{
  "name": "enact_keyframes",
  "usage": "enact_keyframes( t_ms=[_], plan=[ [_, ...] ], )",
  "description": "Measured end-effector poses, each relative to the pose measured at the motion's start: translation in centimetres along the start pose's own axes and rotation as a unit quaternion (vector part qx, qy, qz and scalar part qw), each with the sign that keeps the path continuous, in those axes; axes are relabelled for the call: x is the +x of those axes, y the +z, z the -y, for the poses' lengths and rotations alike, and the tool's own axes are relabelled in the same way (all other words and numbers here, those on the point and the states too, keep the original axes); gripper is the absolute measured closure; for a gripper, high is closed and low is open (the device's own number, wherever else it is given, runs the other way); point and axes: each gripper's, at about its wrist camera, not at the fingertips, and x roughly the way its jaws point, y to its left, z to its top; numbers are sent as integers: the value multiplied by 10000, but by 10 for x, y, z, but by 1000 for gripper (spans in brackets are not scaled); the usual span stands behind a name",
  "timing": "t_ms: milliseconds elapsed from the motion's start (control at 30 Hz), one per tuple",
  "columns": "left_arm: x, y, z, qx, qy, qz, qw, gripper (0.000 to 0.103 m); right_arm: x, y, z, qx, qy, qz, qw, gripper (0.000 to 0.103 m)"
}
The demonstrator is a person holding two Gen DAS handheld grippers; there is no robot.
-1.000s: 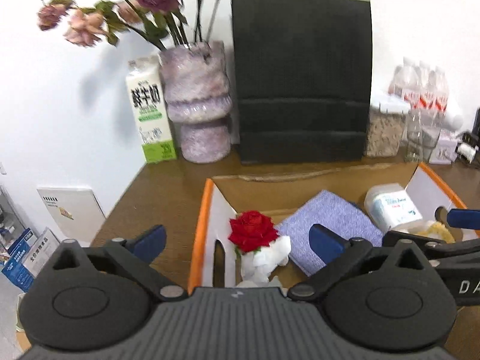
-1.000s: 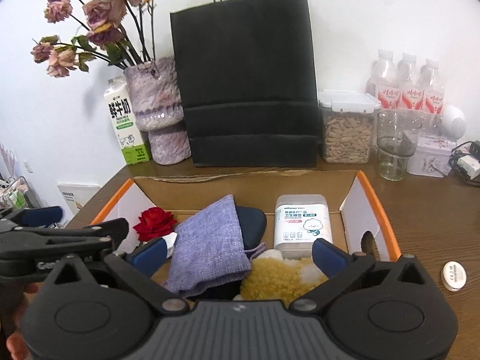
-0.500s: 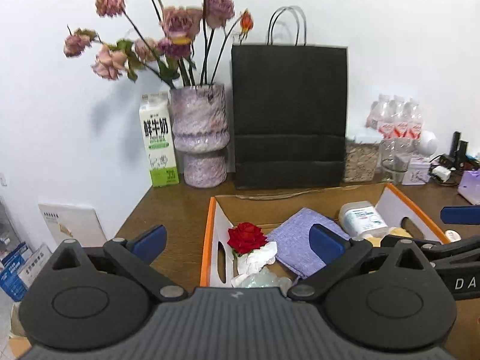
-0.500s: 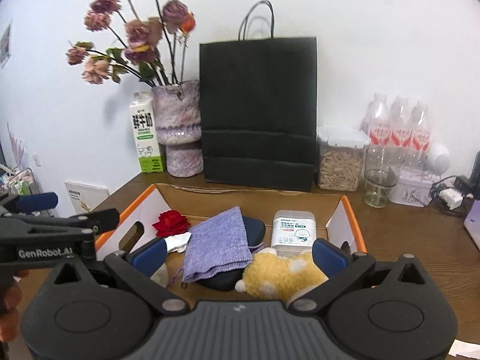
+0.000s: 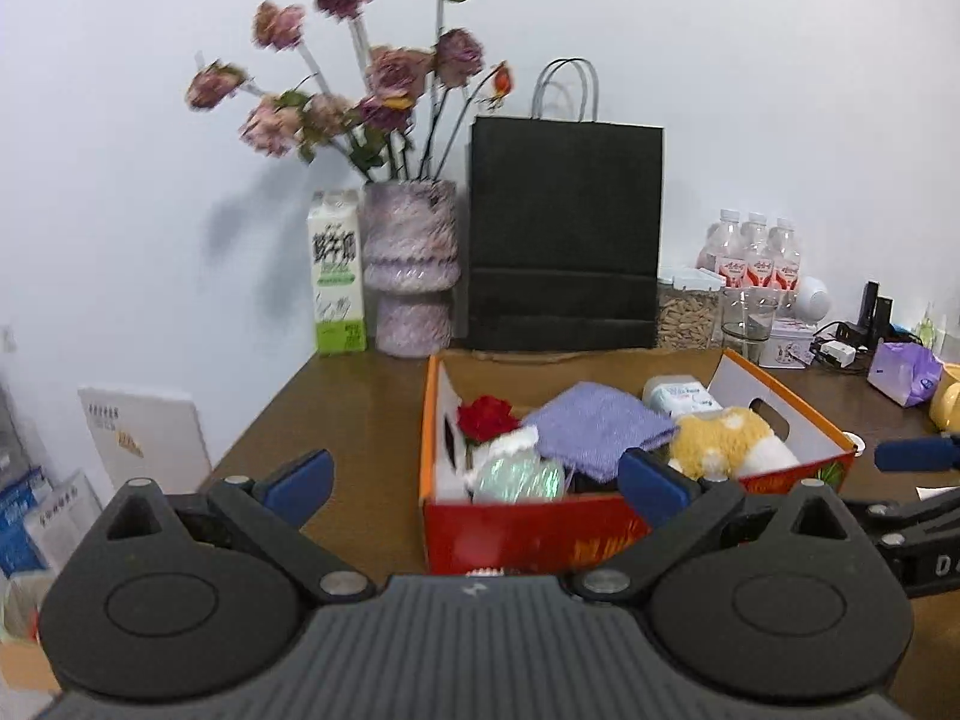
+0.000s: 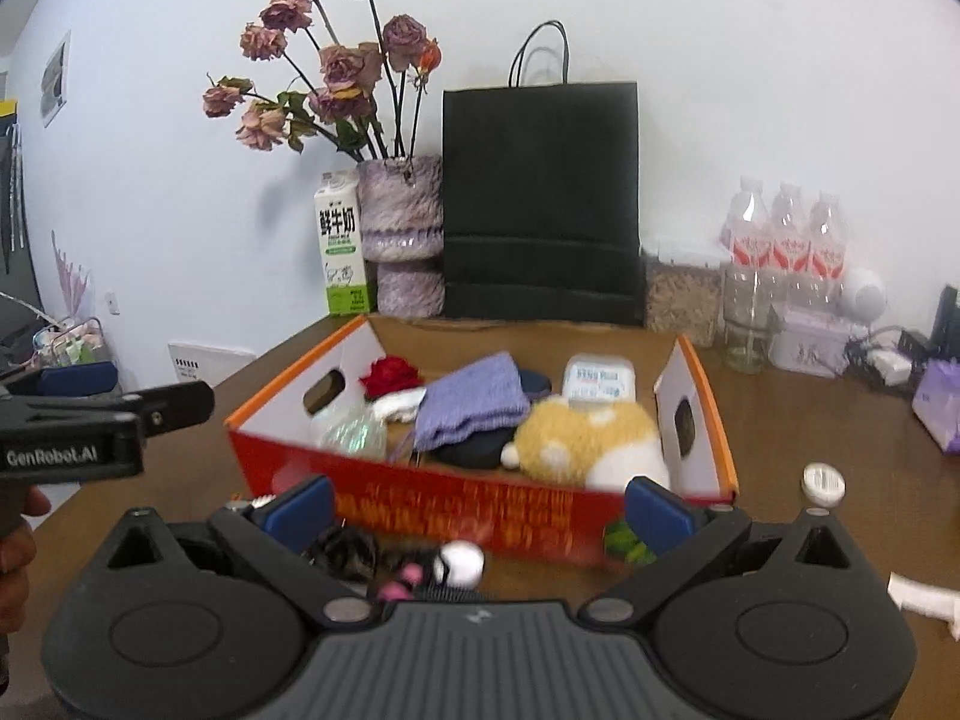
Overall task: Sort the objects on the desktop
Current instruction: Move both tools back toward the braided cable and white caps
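A red and orange cardboard box (image 5: 528, 531) (image 6: 456, 501) stands on the brown desk. It holds a red rose (image 5: 485, 417) (image 6: 391, 376), a purple cloth (image 5: 594, 426) (image 6: 474, 399), a yellow plush toy (image 5: 723, 441) (image 6: 585, 435), a white wipes tub (image 5: 678, 397) (image 6: 599, 377), a shiny wrapped thing (image 5: 519, 477) (image 6: 351, 432) and a dark item (image 6: 474, 450). My left gripper (image 5: 477, 483) is open and empty in front of the box. My right gripper (image 6: 477, 507) is open and empty, above small dark, pink and white items (image 6: 420, 564) on the desk.
At the back stand a milk carton (image 5: 336, 276), a vase of dried flowers (image 5: 411, 267), a black paper bag (image 5: 564, 234), a seed jar (image 6: 681, 294), a glass (image 6: 747, 330) and water bottles (image 6: 786, 240). A small white round lid (image 6: 823, 480) lies right of the box.
Both grippers have drawn back and away from the box, so its red front wall and the desk in front of it now show. Both stayed open and empty.
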Motion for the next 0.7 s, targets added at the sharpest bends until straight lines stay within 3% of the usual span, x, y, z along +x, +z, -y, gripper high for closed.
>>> enact_keyframes(
  t_ms=[467, 700],
  plan=[
    [-29, -56, -15, -96, 172, -315, 9993, 0, -17, -62, -8, -23, 8, -433, 9991, 0],
    [-26, -74, -15, -42, 181, -626, 9979, 0, -12, -76, -10, 49, 48, -661, 9978, 0]
  ],
)
